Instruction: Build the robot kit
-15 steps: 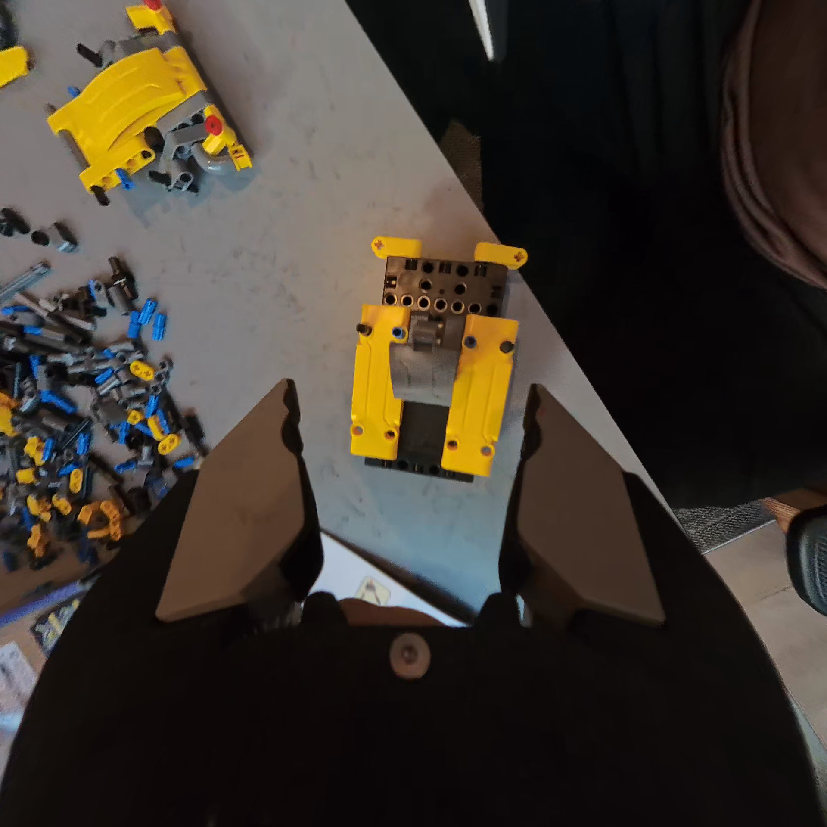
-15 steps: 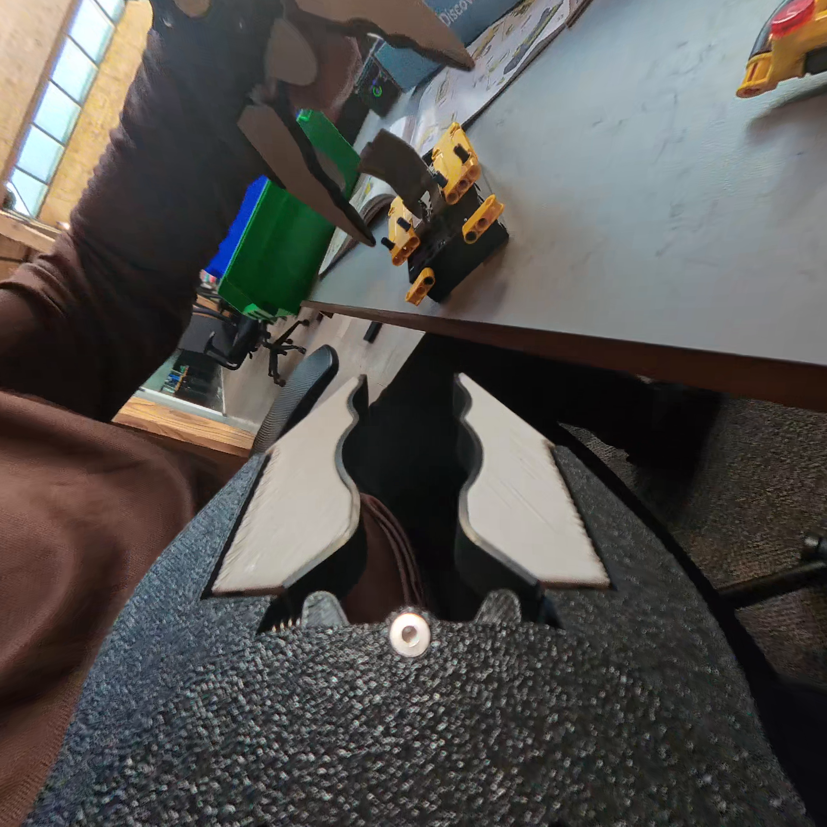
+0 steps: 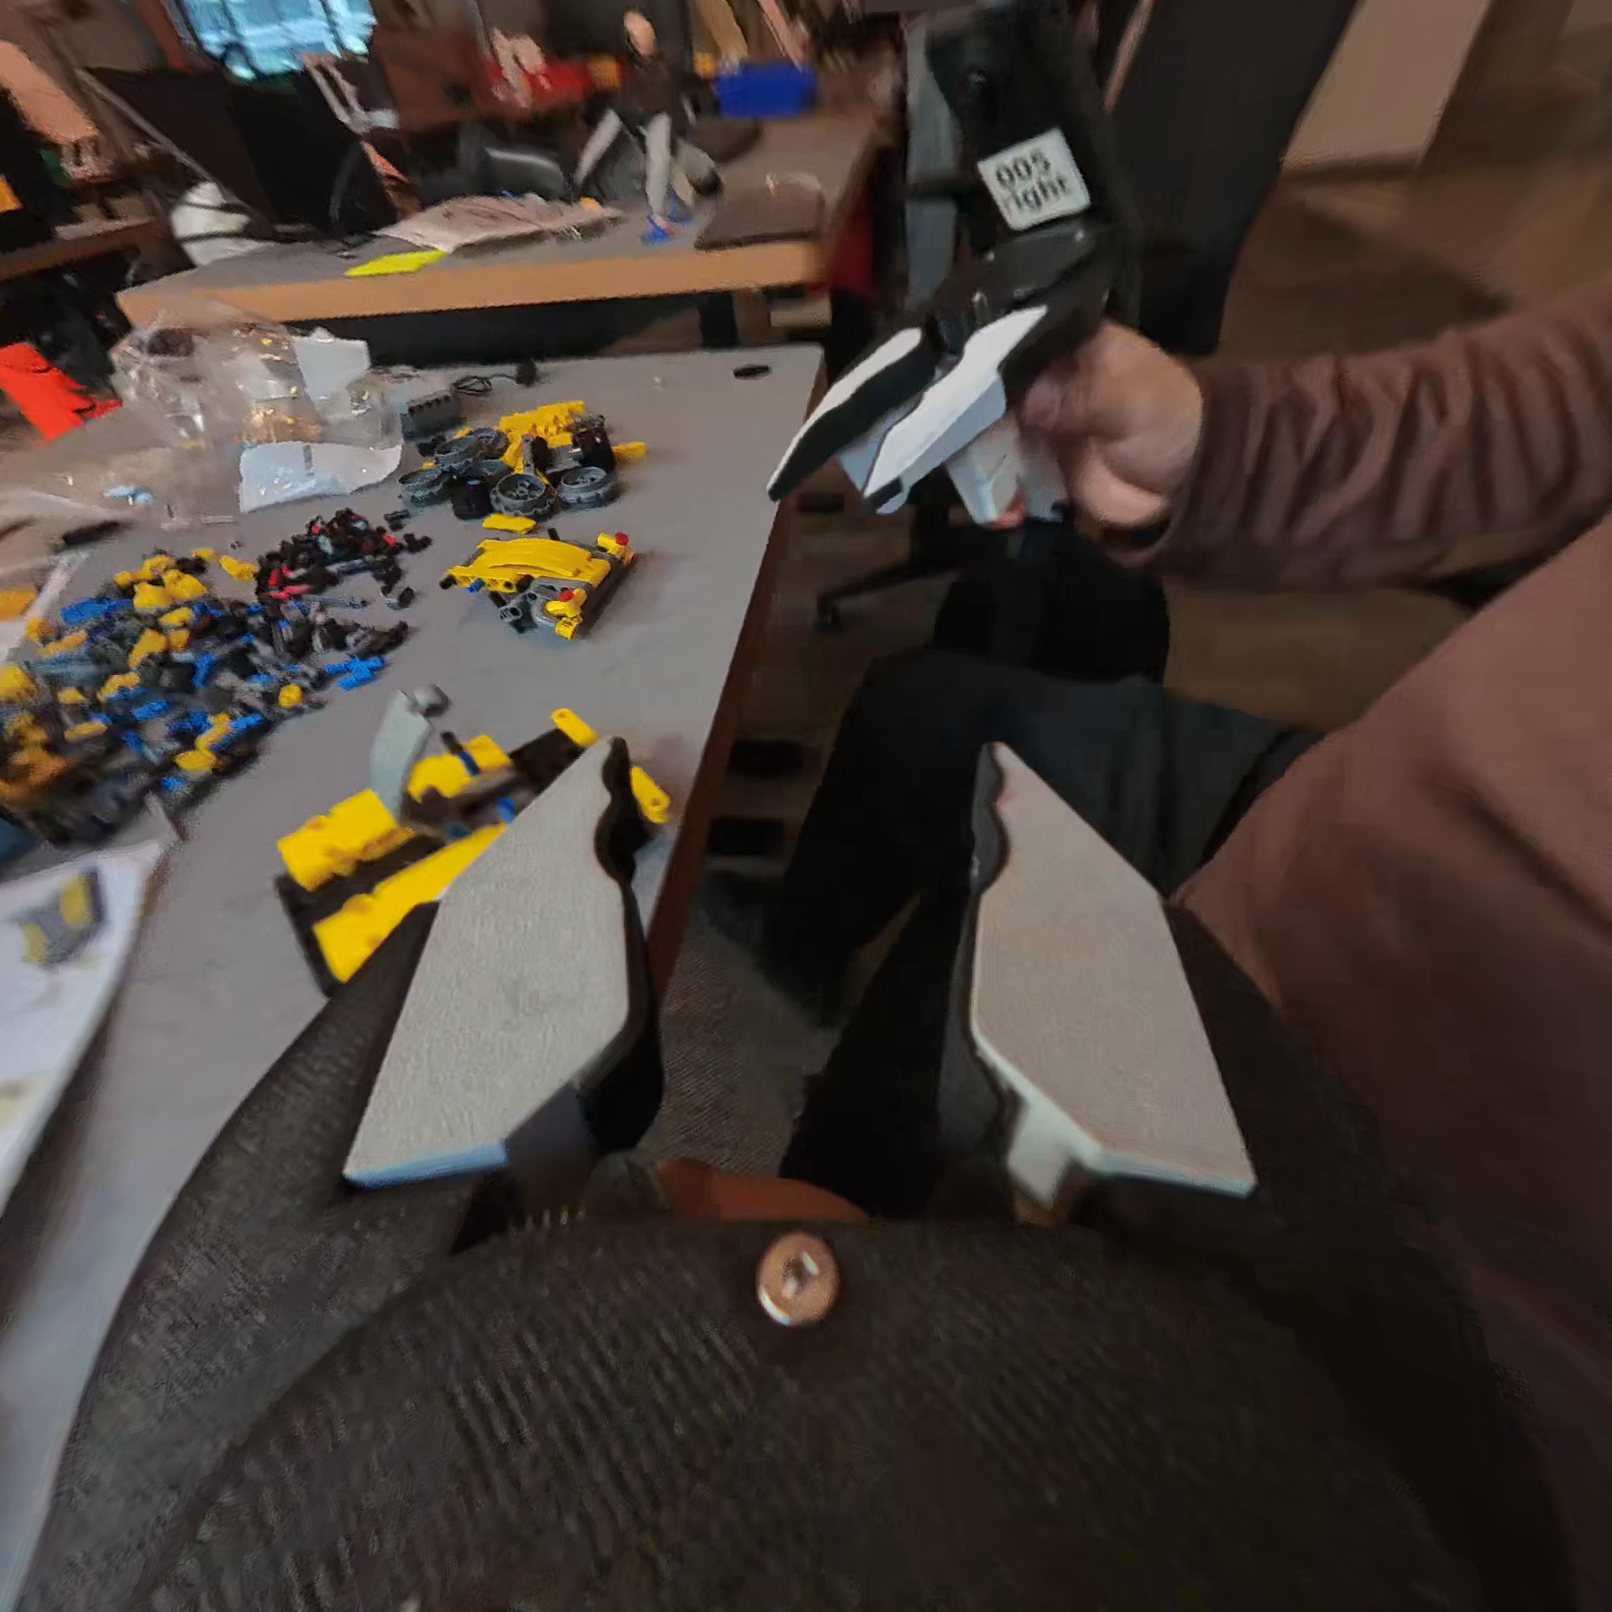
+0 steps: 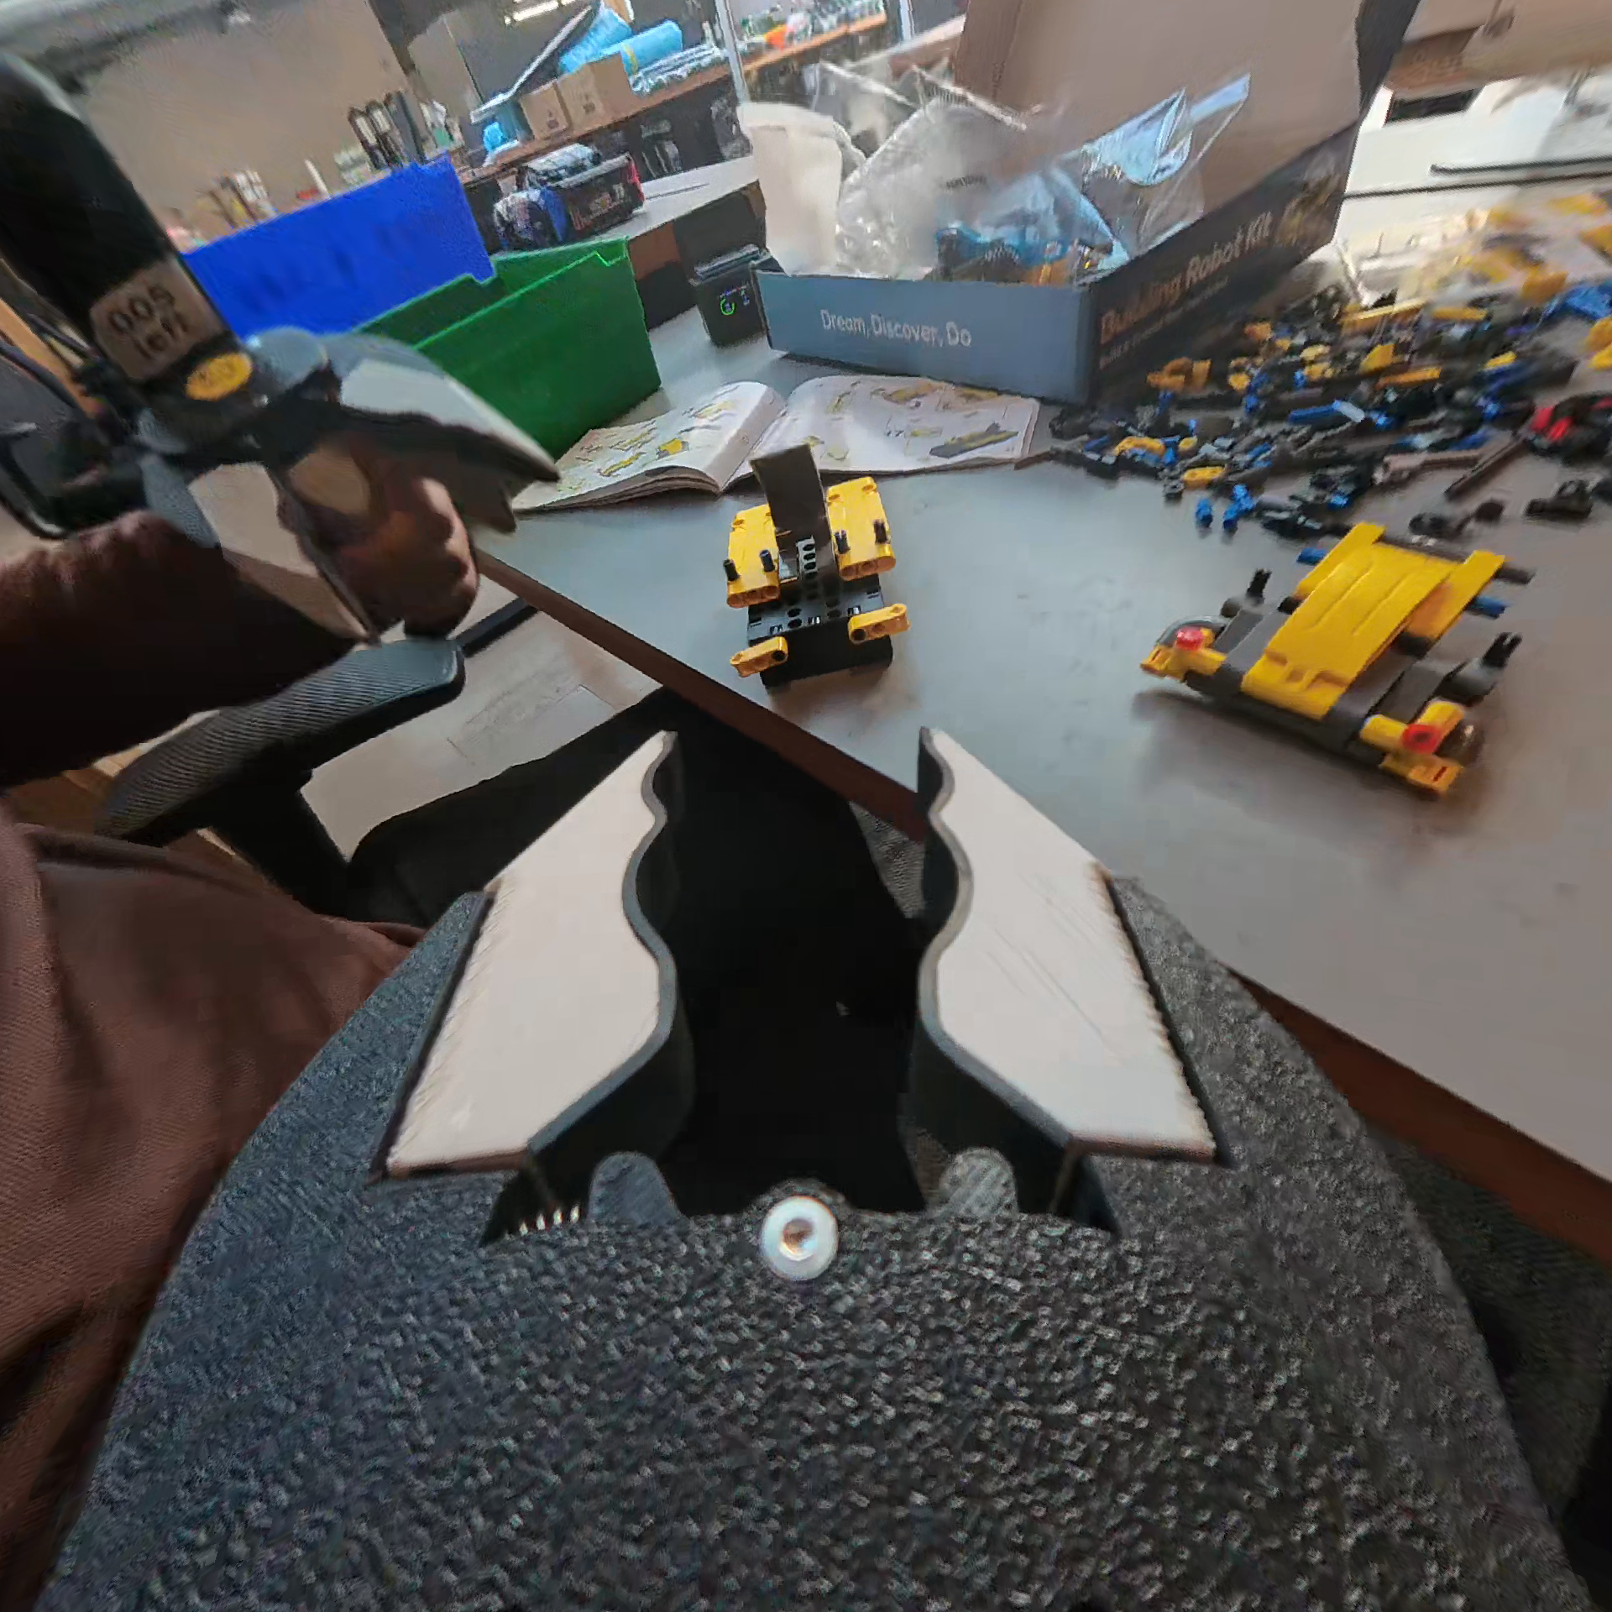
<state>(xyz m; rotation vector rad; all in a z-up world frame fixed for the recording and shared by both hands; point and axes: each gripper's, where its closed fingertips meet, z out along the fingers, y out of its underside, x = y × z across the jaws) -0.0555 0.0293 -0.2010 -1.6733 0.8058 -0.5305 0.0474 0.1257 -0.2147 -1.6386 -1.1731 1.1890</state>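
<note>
Bricks [image 3: 148, 663] lie loose at the left of the left wrist view, on the grey counter [image 3: 680, 558]. Just right of them, a yellow-and-black block model [image 3: 392, 864] sits near the counter's edge, partly hidden behind the left gripper's [image 3: 802, 776] left finger; its jaws stand spread, holding nothing. In the right wrist view the same model [image 4: 807, 580] is above the right gripper [image 4: 798, 750], well apart, whose jaws are also spread and empty.

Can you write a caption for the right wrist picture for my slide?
Open right gripper hovers off the table edge, facing a small yellow-and-black brick model.
</note>
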